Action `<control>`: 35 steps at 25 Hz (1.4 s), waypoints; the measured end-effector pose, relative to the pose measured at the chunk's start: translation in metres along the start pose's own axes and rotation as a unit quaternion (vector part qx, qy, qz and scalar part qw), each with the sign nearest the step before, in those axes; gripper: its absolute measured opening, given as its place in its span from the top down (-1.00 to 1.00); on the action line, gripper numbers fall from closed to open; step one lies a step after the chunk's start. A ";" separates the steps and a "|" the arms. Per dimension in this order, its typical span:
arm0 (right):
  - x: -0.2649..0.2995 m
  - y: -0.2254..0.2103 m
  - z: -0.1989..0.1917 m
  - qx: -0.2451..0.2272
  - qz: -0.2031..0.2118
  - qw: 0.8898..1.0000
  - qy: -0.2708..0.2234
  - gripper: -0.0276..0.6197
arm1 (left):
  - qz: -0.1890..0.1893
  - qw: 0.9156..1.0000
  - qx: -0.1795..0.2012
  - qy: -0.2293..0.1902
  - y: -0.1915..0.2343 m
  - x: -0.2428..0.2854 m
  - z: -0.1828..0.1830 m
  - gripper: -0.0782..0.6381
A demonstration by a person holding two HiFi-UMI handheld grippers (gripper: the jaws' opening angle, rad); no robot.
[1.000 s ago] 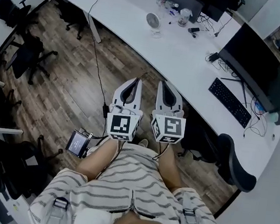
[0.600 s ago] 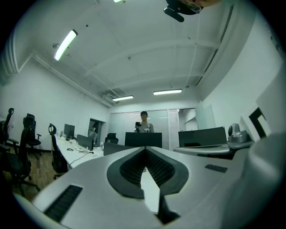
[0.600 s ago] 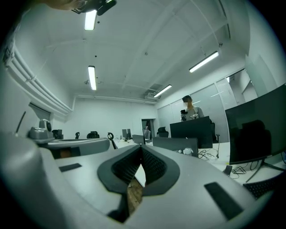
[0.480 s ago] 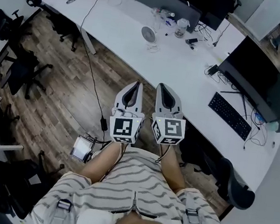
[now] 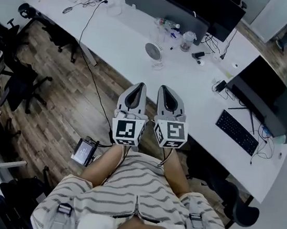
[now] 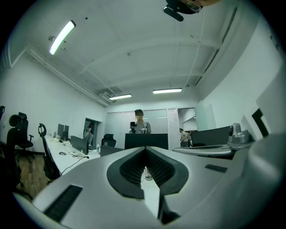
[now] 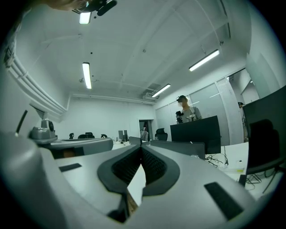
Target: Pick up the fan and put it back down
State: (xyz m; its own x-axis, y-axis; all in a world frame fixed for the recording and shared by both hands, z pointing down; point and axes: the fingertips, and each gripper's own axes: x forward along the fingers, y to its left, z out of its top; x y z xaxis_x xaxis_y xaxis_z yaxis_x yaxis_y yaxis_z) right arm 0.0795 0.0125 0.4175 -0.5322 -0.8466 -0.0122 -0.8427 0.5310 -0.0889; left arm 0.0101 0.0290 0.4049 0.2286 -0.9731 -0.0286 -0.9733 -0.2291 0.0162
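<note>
The small white fan stands upright on the long white desk, near its front edge and ahead of both grippers. My left gripper and right gripper are held side by side over the wood floor, just short of the desk edge and pointing level at it. Both are shut with nothing between the jaws. In the left gripper view the left gripper has its tips together, and a small upright object on the desk shows through the gap below them. In the right gripper view the right gripper is shut too.
Dark monitors line the desk's far side, and a cup stands behind the fan. A large monitor and keyboard lie to the right. Office chairs stand at the left. A cable hangs to a device on the floor.
Both grippers have moved forward together toward the desk, and the fan now lies closer ahead of them. Both have stayed shut.
</note>
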 end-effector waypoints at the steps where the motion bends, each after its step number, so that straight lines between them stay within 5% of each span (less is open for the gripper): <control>1: 0.008 0.000 0.001 0.001 -0.001 1.000 0.000 0.88 | -0.002 1.000 0.000 0.000 0.006 0.006 0.001 0.76; 14: 0.091 0.017 0.003 0.001 -0.031 0.999 0.007 0.88 | -0.039 0.999 -0.014 0.001 0.079 0.059 0.005 0.76; 35: 0.145 -0.001 0.009 -0.008 -0.063 0.998 0.012 0.88 | -0.067 0.997 -0.023 0.010 0.103 0.108 -0.002 0.76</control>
State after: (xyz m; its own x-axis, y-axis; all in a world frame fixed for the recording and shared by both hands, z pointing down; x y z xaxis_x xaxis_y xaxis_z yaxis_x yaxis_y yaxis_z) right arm 0.0040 -0.1114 0.4073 -0.4235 -0.9057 0.0210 -0.9042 0.4211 -0.0717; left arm -0.0656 -0.0996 0.4058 0.3582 -0.9335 -0.0134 -0.9317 -0.3584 0.0595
